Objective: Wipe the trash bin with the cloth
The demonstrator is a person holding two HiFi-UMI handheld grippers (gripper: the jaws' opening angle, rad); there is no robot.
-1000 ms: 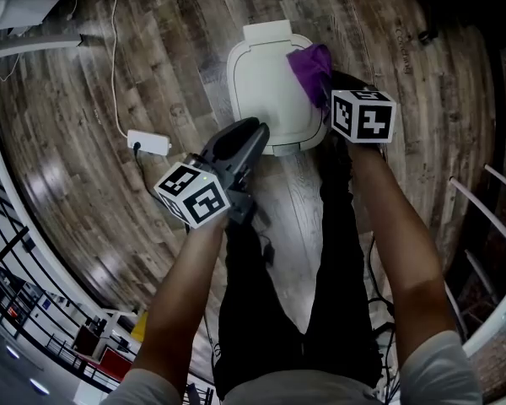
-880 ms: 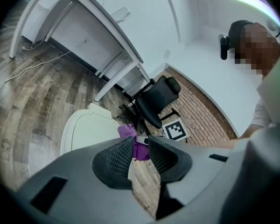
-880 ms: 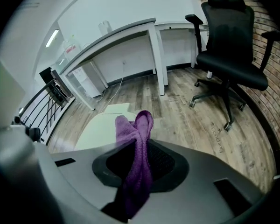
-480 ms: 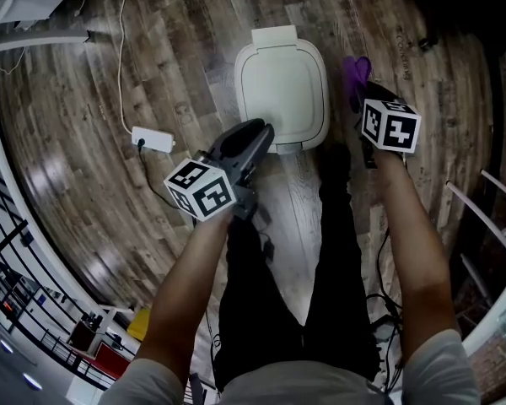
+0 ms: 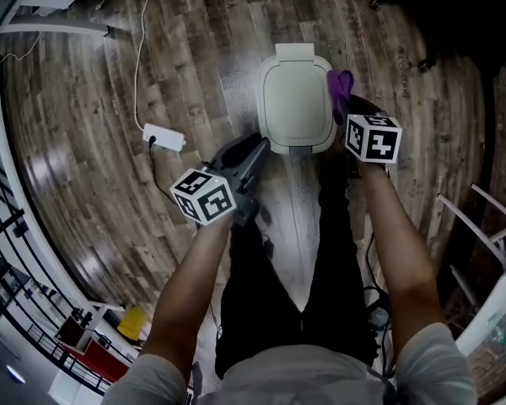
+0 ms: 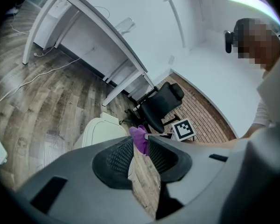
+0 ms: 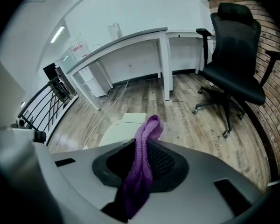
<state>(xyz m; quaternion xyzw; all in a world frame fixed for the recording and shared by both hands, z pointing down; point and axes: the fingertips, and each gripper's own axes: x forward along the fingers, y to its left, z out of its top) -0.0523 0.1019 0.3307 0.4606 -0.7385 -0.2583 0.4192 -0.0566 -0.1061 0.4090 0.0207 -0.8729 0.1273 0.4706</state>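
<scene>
Right tongs (image 7: 141, 161), clamping one purple cloth (image 5: 340, 88), moved beside one bin (image 5: 295, 108); left tongs (image 6: 140, 154) apart.

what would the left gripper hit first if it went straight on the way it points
Most likely the near front edge of the trash bin, just ahead of the left gripper; depth is unclear, so it could skim past onto the floor.

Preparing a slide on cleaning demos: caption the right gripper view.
Right tool clamped on a purple cloth, facing the white trash bin, with a black office chair beyond.
</scene>
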